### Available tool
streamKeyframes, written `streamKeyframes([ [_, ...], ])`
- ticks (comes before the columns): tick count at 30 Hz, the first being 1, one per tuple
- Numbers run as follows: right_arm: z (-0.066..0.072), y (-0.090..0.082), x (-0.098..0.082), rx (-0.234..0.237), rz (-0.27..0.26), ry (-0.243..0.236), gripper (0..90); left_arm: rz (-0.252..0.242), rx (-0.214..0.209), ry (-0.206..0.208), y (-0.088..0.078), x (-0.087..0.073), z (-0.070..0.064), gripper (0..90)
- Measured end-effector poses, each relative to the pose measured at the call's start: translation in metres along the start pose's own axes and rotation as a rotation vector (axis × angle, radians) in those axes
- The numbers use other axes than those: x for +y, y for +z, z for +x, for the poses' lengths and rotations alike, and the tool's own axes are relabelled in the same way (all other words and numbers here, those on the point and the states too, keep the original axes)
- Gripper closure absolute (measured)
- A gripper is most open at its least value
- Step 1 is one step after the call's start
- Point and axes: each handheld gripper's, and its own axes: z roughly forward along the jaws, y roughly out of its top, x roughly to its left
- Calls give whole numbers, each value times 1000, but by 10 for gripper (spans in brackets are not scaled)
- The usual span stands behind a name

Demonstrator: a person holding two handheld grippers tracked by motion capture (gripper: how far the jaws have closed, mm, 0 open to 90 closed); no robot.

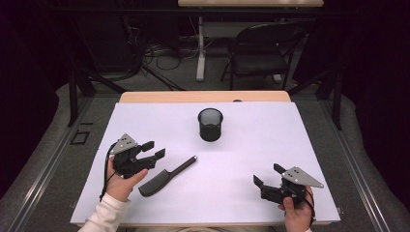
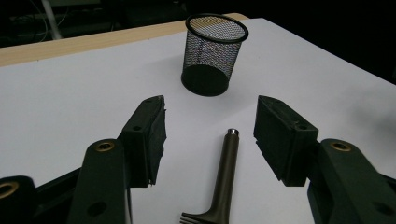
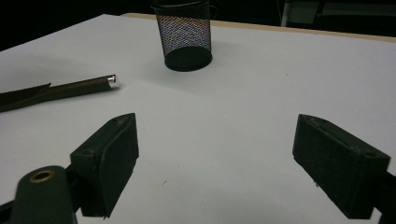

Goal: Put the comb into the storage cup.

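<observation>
A dark comb (image 1: pixel 164 176) lies flat on the white table top (image 1: pixel 251 145), its round handle (image 2: pixel 225 168) pointing towards the black mesh cup (image 1: pixel 210 124). The cup (image 2: pixel 214 53) stands upright and looks empty. My left gripper (image 1: pixel 153 150) hovers open just left of the comb; in the left gripper view the handle lies between its two jaws, untouched. My right gripper (image 1: pixel 267 175) is open near the front right of the table, nothing between its fingers, with the comb's handle (image 3: pixel 79 86) off to its left and the cup (image 3: pixel 186 39) ahead.
The table's wooden far edge (image 1: pixel 203 96) shows beyond the white sheet. A folding chair (image 1: pixel 261 50) and a table leg (image 1: pixel 200 48) with cables stand on the floor behind. Dark frame posts (image 1: pixel 72 92) flank the table.
</observation>
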Motion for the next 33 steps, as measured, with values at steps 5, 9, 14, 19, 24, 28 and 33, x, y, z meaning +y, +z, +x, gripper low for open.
streamKeyframes([
  [5, 0, 1, 0, 2, -2, 1, 143, 6, 10, -15, 5, 1, 1, 436],
  [9, 0, 0, 0, 4, 1, 4, 144, 0, 12, -22, 10, 2, 1, 437],
  [14, 0, 1, -1, 7, -2, 7, 144, 15, 6, -37, 19, 2, 1, 456],
  [19, -1, 1, -1, 8, 6, 5, 145, 41, 6, -28, 25, 1, -1, 469],
  [24, -1, 1, -1, 8, 6, 4, 145, 61, 19, -10, 32, -1, -4, 509],
  [28, -1, 1, -1, 8, 13, 4, 145, 73, 31, -14, 39, -1, -6, 542],
  [33, -2, 1, -1, 14, 18, 8, 146, 79, 33, -22, 45, -3, -8, 545],
])
